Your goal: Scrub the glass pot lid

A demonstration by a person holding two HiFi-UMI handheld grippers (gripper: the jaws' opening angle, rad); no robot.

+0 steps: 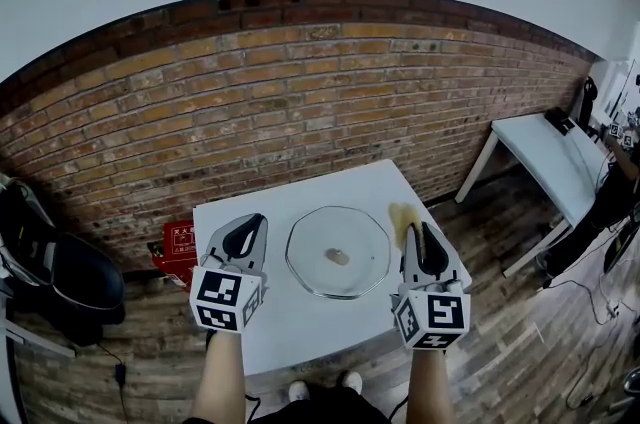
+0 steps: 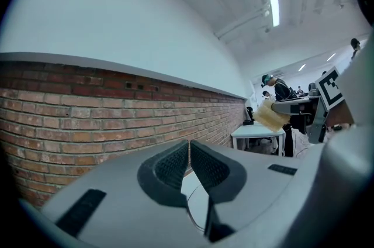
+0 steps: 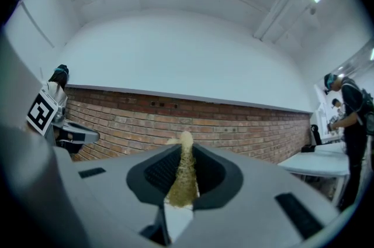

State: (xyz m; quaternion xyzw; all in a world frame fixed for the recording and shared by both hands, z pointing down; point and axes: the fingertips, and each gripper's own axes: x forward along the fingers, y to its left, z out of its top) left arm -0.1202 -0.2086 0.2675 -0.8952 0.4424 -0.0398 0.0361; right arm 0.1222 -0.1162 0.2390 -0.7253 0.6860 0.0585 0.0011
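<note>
As the head view shows, the glass pot lid [image 1: 338, 252] lies flat at mid-table on the white table [image 1: 300, 332], between our two grippers. In the left gripper view, we find the left gripper [image 2: 189, 146] closed on nothing. In the right gripper view, the right gripper [image 3: 184, 152] clamps a yellow sponge [image 3: 182, 179].

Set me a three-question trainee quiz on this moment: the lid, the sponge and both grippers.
1. True or false: the glass lid lies on the white table between the two grippers.
2. Which gripper holds the yellow sponge? A) left gripper B) right gripper
3. Fill in: the left gripper's jaws are ____, with nothing between them.
Key: 1 true; 2 B; 3 shut.
</note>
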